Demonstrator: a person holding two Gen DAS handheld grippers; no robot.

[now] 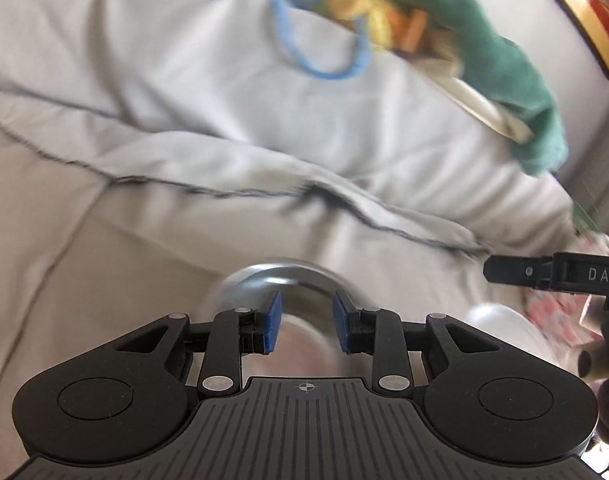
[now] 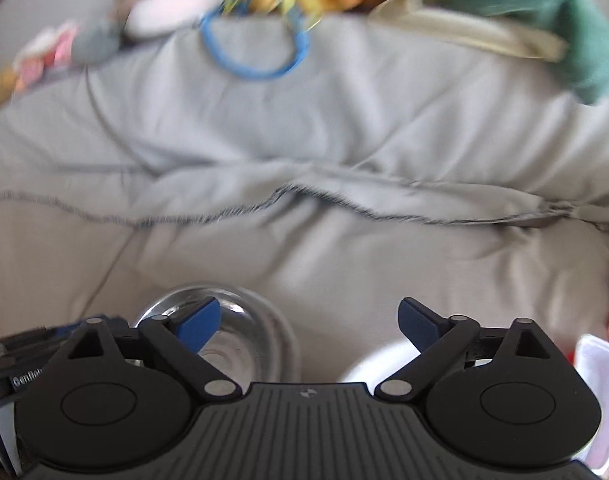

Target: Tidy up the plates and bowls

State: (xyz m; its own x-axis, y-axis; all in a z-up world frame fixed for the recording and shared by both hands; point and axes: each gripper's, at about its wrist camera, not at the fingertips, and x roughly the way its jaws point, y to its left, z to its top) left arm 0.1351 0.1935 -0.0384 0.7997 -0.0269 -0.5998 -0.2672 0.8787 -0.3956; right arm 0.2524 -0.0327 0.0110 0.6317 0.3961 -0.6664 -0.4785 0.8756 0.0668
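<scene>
A steel bowl (image 1: 282, 300) lies on the grey bedsheet (image 1: 124, 248), round, mouth up as far as the blur shows. The left gripper (image 1: 307, 326) straddles it, jaws parted. The right gripper (image 2: 308, 320) hangs wide open beside a white dish (image 2: 378, 362).

Rumpled pale grey bedding (image 2: 304, 152) with dark stitched seams, green cloth (image 1: 484, 40) heaped behind, soft daylight
</scene>
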